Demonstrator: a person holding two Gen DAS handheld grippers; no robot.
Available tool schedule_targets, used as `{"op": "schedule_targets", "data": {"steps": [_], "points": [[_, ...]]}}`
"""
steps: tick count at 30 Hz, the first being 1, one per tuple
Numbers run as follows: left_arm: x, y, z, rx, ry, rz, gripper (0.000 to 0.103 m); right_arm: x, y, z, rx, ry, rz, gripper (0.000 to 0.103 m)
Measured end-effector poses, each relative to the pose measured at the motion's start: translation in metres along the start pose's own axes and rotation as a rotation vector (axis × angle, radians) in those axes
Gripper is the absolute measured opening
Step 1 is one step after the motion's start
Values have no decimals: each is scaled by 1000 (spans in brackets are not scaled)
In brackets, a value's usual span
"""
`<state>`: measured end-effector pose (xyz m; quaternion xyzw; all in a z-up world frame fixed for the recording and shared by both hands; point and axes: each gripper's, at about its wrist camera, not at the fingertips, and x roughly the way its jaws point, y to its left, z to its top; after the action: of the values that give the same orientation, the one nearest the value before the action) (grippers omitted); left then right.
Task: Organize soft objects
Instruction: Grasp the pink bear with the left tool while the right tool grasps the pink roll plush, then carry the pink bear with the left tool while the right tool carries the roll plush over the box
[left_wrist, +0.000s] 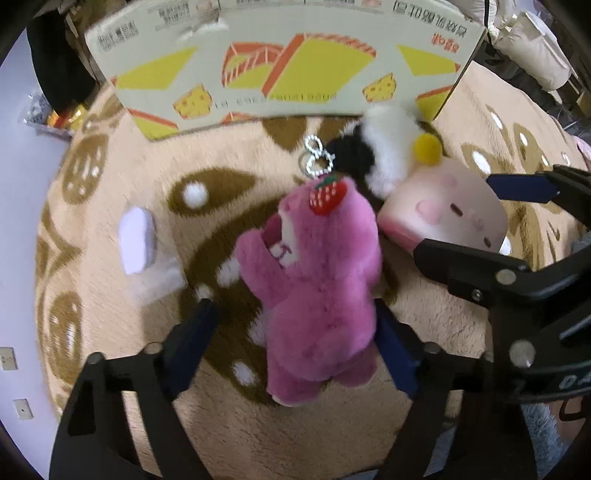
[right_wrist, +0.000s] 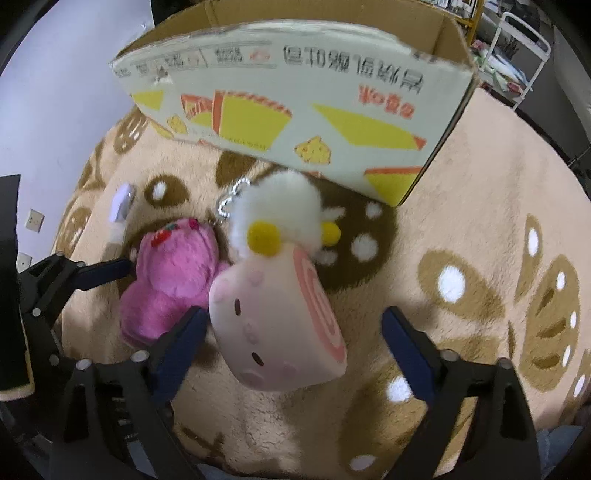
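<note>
Both tongs gape beside toys outside the cardboard box (right_wrist: 295, 99).

Under your grippers lies a fluffy beige rug (right_wrist: 461, 229) with brown cookie shapes dotted white. On it you have a printed cardboard box (right_wrist: 295, 110) at the far side, a pink plush bear (left_wrist: 317, 280), a white fluffy plush (right_wrist: 277, 214) with yellow pompoms, a pale pink roll-cake squishy (right_wrist: 277, 325), and a small white object (left_wrist: 136, 240) to the left.
</note>
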<state>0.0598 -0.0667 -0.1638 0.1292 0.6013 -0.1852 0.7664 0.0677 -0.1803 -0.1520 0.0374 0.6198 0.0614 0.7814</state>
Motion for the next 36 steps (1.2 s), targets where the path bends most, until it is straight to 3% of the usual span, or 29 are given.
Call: {"op": "schedule_targets", "data": {"steps": [4,8,13,19,24,36], "points": [[-2,-4,-3,13,-14,-18,63,2,-1,0,4,20,35,70],[-5,-6,-5,15,-41,-22,49,-1,1,2,3,6,31,61],[-18,-12,-11,19,-73,-15,45,-8,3,0,-4,-15,22,51],[-33,-11,-12,-33,-137,60,45,-23,-10,0,47,-54,27,51],[-45,-3,-11,-76,-184,70,45,-40,-21,-3,93,-102,27,51],[-108,-10,-26,-60,-440,139,45,-110,-20,-14,88,-399,73,51]]}}
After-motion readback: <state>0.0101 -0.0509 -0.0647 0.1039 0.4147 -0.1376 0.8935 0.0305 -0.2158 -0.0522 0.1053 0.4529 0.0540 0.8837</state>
